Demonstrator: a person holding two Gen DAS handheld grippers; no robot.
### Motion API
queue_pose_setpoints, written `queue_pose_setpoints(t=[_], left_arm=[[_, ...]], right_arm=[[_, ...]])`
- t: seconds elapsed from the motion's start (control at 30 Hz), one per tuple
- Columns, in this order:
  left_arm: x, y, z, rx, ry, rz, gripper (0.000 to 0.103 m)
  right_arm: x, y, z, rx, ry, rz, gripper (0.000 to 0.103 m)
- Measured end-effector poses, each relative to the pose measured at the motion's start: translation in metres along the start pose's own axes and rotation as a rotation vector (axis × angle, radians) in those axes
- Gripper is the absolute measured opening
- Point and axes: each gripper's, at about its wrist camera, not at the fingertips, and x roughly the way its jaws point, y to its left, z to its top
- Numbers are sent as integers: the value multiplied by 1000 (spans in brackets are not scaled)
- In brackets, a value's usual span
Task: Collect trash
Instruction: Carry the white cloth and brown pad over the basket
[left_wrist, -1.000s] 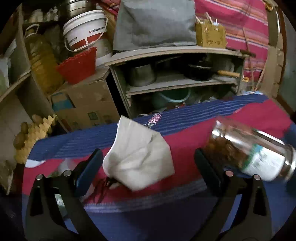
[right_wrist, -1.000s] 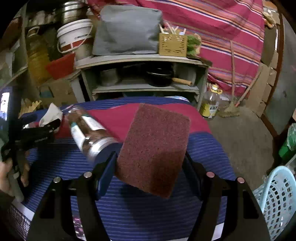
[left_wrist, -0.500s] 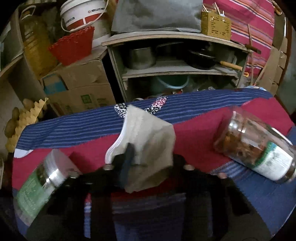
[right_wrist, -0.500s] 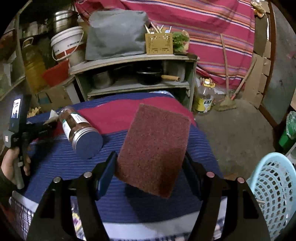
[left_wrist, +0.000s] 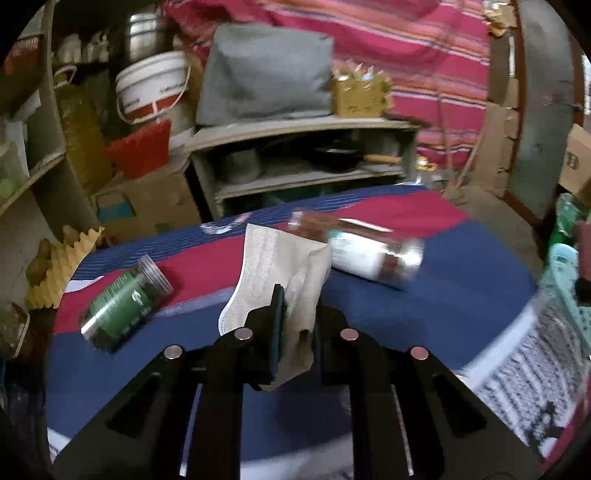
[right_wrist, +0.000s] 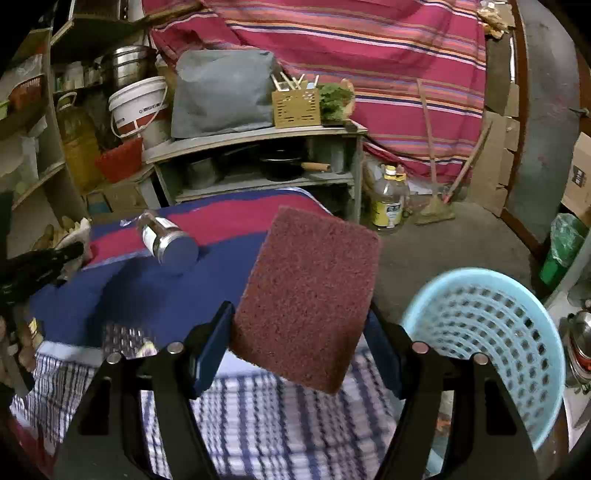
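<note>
the left gripper (left_wrist: 295, 314) is pinching a crumpled face mask (left_wrist: 275, 266) above the table, while the right gripper (right_wrist: 299, 332) is clamping a maroon scouring pad (right_wrist: 310, 299) (light blue basket (right_wrist: 480, 332) just beside).

The left wrist view is looking forward along its jaws, low and close over the striped cloth (left_wrist: 461, 280), facing the grey shelf unit (left_wrist: 295, 129); the right wrist view is sitting further right and higher, near the cloth's edge, facing the same shelf unit (right_wrist: 258, 136) while taking in the blue basket (right_wrist: 491, 332) on the right; both are sharing the lying jar (left_wrist: 369, 247) (right_wrist: 166, 240), white bucket (left_wrist: 151, 88) (right_wrist: 138, 103) and striped curtain (left_wrist: 424, 55) (right_wrist: 369, 44).
</note>
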Motion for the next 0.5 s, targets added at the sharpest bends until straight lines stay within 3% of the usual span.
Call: queue_pose_setpoints(t=[0.2, 0.5], left_arm=[[-50, -64, -17, 35, -64, -62, 12], [-75, -158, -32, 115, -102, -147, 12]], right_arm=[[-39, -37, -20, 9, -32, -43, 69], [-74, -93, -38, 33, -70, -106, 69]])
